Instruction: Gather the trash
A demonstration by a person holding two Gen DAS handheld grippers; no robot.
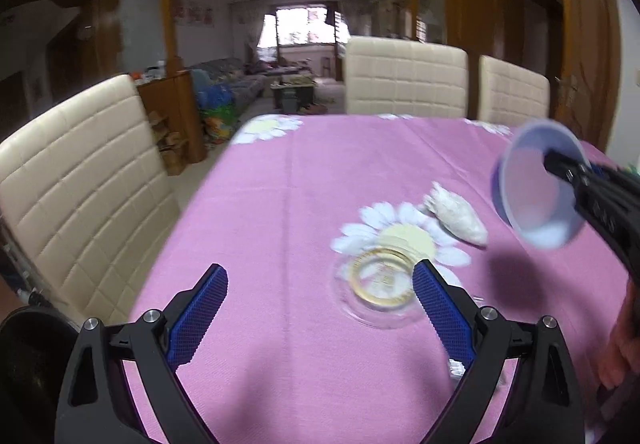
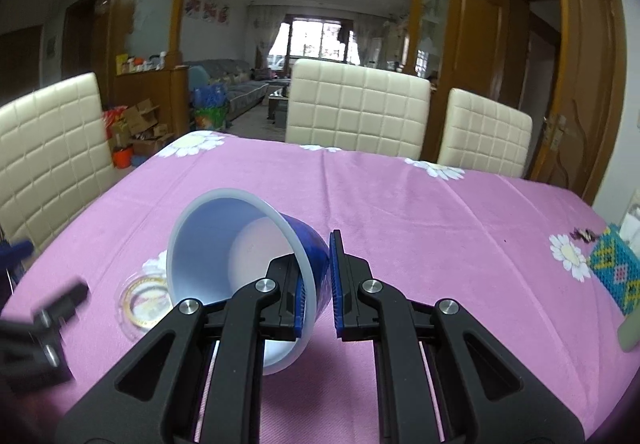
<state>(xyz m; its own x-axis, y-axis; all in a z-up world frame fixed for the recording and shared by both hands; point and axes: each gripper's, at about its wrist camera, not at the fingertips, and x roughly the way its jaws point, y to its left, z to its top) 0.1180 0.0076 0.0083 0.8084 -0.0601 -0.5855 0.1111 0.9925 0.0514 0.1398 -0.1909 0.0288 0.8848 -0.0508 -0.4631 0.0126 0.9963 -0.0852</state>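
Observation:
My right gripper (image 2: 318, 284) is shut on the rim and wall of a blue paper cup (image 2: 224, 244), held tilted above the pink tablecloth (image 2: 400, 211). The cup (image 1: 532, 187) and the right gripper (image 1: 568, 171) also show at the right of the left wrist view. My left gripper (image 1: 320, 288) is open and empty, low over the table, with its right finger beside a clear glass dish with a gold ring (image 1: 380, 284). A crumpled white tissue (image 1: 456, 213) lies just beyond the dish. The dish also shows in the right wrist view (image 2: 146, 298).
Cream padded chairs (image 1: 404, 77) (image 2: 356, 111) stand along the table's far side and another (image 1: 80, 183) at the left. A colourful woven box (image 2: 616, 272) sits at the right table edge. A small clear scrap (image 1: 456, 368) lies near my left gripper's right finger.

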